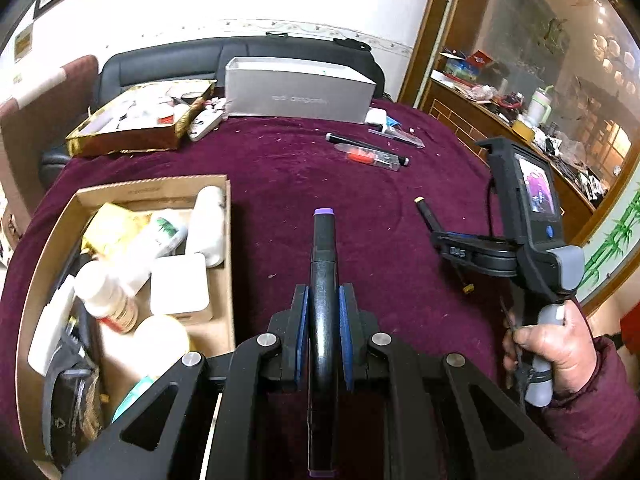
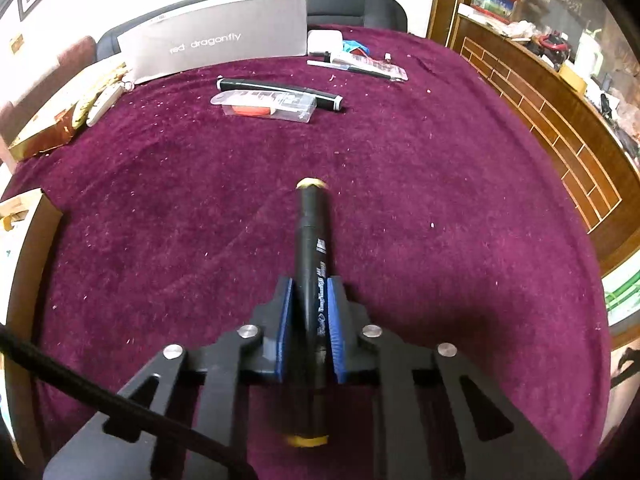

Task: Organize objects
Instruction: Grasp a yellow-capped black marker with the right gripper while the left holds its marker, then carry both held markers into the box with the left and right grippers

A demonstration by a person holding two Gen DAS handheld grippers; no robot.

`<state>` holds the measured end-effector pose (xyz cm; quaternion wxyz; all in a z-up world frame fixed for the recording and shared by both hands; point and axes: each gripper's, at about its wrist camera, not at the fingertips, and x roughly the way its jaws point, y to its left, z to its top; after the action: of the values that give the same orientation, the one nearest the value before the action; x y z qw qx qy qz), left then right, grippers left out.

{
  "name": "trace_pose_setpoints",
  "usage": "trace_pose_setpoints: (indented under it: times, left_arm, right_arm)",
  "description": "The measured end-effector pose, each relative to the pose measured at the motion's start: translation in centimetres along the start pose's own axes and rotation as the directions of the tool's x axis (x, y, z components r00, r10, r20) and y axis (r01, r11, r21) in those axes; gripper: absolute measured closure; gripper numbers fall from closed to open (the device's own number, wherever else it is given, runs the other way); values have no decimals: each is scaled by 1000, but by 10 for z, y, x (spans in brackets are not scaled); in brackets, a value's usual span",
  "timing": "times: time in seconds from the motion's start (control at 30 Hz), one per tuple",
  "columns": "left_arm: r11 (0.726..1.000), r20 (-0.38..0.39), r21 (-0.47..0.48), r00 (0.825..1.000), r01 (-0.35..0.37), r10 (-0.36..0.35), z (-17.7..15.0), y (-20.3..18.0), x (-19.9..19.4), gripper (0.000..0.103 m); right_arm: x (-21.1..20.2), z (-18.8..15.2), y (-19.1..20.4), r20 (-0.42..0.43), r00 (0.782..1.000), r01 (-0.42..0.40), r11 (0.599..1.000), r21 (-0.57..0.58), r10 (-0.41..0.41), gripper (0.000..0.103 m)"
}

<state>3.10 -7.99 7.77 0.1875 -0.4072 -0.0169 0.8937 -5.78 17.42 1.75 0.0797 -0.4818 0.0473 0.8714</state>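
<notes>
My left gripper is shut on a black marker with purple ends, which points forward over the maroon cloth. Just left of it stands an open cardboard box holding white bottles, a white square pack and other items. At the right of the left wrist view a hand holds my right gripper. In the right wrist view that gripper is shut on a black marker with yellow ends, its blue pads pressing both sides. The box's corner shows at the left edge there.
A black marker and a clear case with a red item lie farther back on the cloth. Behind them stand a grey shoebox, a gold tray of small items and white packets. A wooden cabinet borders the right.
</notes>
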Motion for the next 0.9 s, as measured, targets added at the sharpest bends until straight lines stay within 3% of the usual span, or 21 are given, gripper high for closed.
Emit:
trace_pose_setpoints:
  times: [0.2, 0.37, 0.53, 0.63, 0.9]
  left_arm:
    - [998, 24, -60, 1000, -15, 16, -11, 23, -22, 92]
    - [993, 63, -107, 997, -45, 52, -21, 47, -51, 92]
    - [984, 90, -148, 990, -98, 112, -33, 73, -78, 92]
    - [977, 87, -175, 986, -124, 141, -41, 88, -84, 92]
    - [962, 41, -230, 986, -147, 161, -63, 114, -77, 92]
  right_arm:
    - [-7, -10, -15, -11, 991, -131, 988, 79, 132, 89]
    - [-22, -21, -28, 6, 961, -275, 947, 168, 278, 89]
    - [-49, -25, -19, 48, 921, -389, 905, 171, 387, 89]
    - [-66, -25, -3, 60, 883, -468, 869, 157, 465, 89]
    - [-87, -28, 66, 2, 799, -600, 796, 80, 601, 88]
